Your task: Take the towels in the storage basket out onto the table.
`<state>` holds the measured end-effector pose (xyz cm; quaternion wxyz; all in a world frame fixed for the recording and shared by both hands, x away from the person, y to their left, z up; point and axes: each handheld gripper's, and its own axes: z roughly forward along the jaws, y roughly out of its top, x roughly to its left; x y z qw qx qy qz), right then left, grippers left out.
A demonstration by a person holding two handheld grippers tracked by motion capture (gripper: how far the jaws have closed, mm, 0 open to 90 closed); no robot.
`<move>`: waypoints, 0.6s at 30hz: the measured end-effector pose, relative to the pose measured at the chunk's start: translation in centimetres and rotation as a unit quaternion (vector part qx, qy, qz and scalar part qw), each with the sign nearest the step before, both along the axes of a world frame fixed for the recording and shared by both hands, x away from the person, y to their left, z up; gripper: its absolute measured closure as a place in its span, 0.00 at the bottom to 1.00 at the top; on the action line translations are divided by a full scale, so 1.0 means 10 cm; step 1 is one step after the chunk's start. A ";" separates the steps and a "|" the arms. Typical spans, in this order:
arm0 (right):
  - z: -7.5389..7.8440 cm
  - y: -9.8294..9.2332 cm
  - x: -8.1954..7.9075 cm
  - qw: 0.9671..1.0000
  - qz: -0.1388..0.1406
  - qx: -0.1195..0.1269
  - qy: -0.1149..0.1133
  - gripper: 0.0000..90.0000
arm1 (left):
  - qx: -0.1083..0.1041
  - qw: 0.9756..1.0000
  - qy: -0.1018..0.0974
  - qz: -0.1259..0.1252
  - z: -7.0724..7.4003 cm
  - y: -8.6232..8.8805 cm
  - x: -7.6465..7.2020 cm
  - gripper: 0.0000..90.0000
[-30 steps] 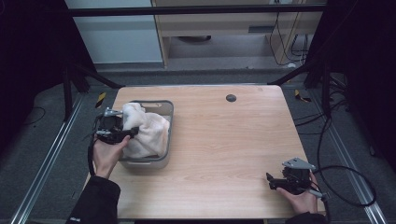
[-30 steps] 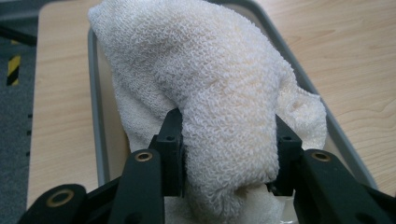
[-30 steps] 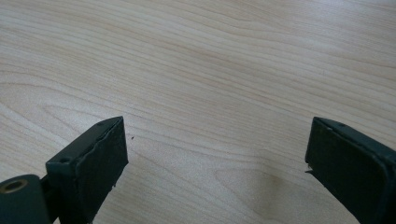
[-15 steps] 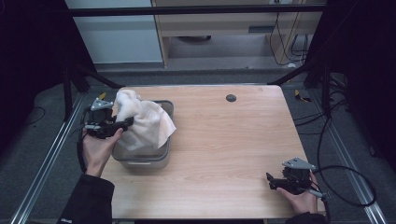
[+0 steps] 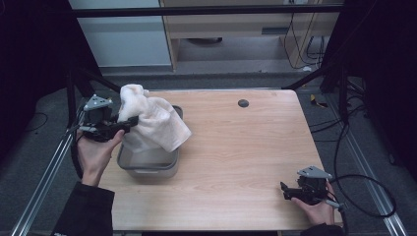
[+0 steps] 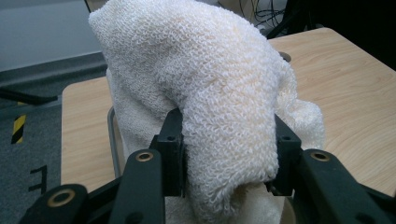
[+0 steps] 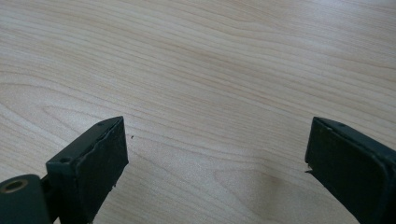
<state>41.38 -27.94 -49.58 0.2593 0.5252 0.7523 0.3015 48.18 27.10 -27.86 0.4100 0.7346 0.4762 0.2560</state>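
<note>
**A:** Dark room, one pale wooden table (image 5: 236,147) lit from above. What's different from a second ago?

**B:** The towel (image 5: 152,120). A second ago it lay bunched inside the grey tub (image 5: 147,164) near the table's left edge. Now the left gripper (image 5: 129,123) has carried it up and toward that edge, so most of the cloth hangs in the air above the tub's far end, with a fold draping back over the rim.

**A:** So it's coming out?

**B:** I'd judge the lift is well along but not done: the lower hem looks to be still over the tub, possibly touching it. It needs more height, or a swing sideways, before it clears.

**A:** Is the grip sound?

**B:** The left gripper view settles that. Both black jaws are clamped on a thick roll of the terry towel (image 6: 210,93), cloth bulging over and between them. From above, you can only tell that the gripper meets the cloth.

**A:** And the other hand?

**B:** The right gripper (image 5: 285,192) rests near the table's near right corner, unmoved. Its own view shows the jaws standing wide over bare wood grain, nothing between them. The high view adds the small dark disc (image 5: 243,103) near the far edge.
</note>
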 end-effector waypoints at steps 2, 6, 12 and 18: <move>0.00 0.00 0.00 1.000 0.000 -0.001 0.000 0.06 | 0.001 1.000 -0.001 -0.002 0.01 -0.01 -0.01 0.64; 0.00 0.00 0.00 1.000 0.000 0.000 0.000 0.06 | -0.005 1.000 -0.008 -0.013 0.08 -0.04 -0.06 0.64; 0.01 -0.01 0.00 1.000 0.000 0.001 -0.003 0.06 | -0.008 0.999 -0.019 -0.033 0.19 -0.16 -0.13 0.64; 0.02 -0.02 -0.01 1.000 -0.003 0.003 -0.006 0.07 | -0.002 0.998 -0.025 -0.053 0.25 -0.32 -0.17 0.64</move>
